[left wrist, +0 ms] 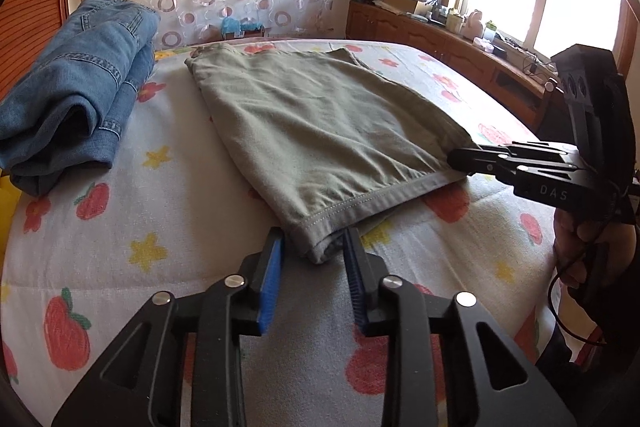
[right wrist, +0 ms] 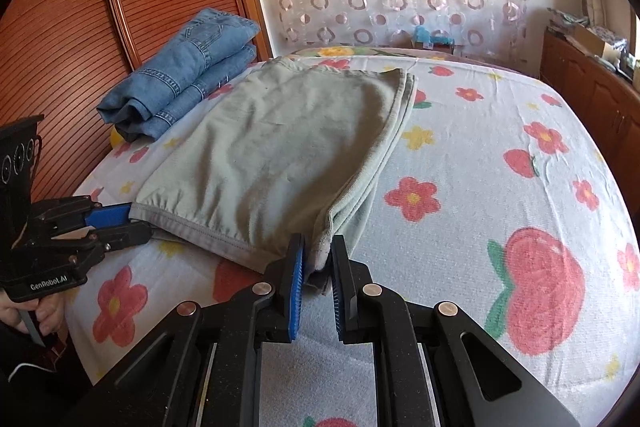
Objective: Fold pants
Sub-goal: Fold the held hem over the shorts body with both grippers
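Observation:
Grey-green pants [left wrist: 304,131] lie folded flat on the bed; they also show in the right wrist view [right wrist: 272,155]. My left gripper [left wrist: 314,243] is open, its blue pads either side of the near left corner of the hem. It also shows in the right wrist view [right wrist: 128,221], jaws apart at that corner. My right gripper [right wrist: 316,259] is open, its pads astride the near right corner. In the left wrist view it [left wrist: 464,159] touches the hem's right end.
Folded blue jeans [left wrist: 72,99] lie at the bed's left by the wooden headboard [right wrist: 120,7]; they also show in the right wrist view [right wrist: 188,75]. The flower-print bedspread [right wrist: 500,167] stretches right. A cluttered wooden cabinet [left wrist: 448,39] stands under the window.

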Available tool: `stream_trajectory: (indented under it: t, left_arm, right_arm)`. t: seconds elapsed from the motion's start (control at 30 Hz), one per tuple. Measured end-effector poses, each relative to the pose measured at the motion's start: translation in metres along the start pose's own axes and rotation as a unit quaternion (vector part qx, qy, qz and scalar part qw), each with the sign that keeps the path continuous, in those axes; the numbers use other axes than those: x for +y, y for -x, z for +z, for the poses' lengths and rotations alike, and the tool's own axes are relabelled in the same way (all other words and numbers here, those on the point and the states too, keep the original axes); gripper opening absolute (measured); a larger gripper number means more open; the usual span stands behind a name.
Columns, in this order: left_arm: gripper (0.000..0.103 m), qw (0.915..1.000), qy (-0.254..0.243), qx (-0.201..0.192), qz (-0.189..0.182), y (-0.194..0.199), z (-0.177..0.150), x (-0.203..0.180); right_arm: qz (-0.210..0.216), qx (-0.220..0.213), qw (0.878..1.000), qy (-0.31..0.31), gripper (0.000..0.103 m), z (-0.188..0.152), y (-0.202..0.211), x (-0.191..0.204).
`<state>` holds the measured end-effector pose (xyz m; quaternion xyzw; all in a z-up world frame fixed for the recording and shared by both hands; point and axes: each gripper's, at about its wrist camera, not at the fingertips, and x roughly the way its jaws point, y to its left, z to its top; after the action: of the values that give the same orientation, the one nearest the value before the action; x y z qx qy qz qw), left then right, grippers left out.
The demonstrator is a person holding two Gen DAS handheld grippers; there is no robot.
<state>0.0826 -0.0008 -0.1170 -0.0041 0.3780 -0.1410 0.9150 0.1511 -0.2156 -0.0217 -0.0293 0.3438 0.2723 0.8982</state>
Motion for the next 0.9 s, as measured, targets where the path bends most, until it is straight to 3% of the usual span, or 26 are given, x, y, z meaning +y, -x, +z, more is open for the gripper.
stream_trajectory:
  t: [0.2, 0.27, 0.47, 0.9]
  left_arm:
    - [0.033, 0.9999, 0.001, -0.004, 0.009, -0.001, 0.001, 0.0]
    - [0.022, 1.0, -0.001, -0.006, 0.006, -0.001, 0.0, 0.0]
    - [0.012, 0.9999, 0.003, -0.012, 0.0, 0.004, 0.002, 0.001]
    - [0.011, 0.9984, 0.005, -0.053, -0.017, 0.035, 0.014, -0.006]
  right_arm:
    - [-0.003, -0.002, 1.0, 0.001, 0.011, -0.003, 0.0, 0.001]
    - [-0.002, -0.001, 1.0, 0.0, 0.011, -0.003, 0.0, 0.001]
    - [0.006, 0.0, 1.0, -0.012, 0.012, -0.003, 0.001, -0.003]
    - [0.007, -0.006, 1.0, -0.008, 0.012, -0.003, 0.017, 0.003]
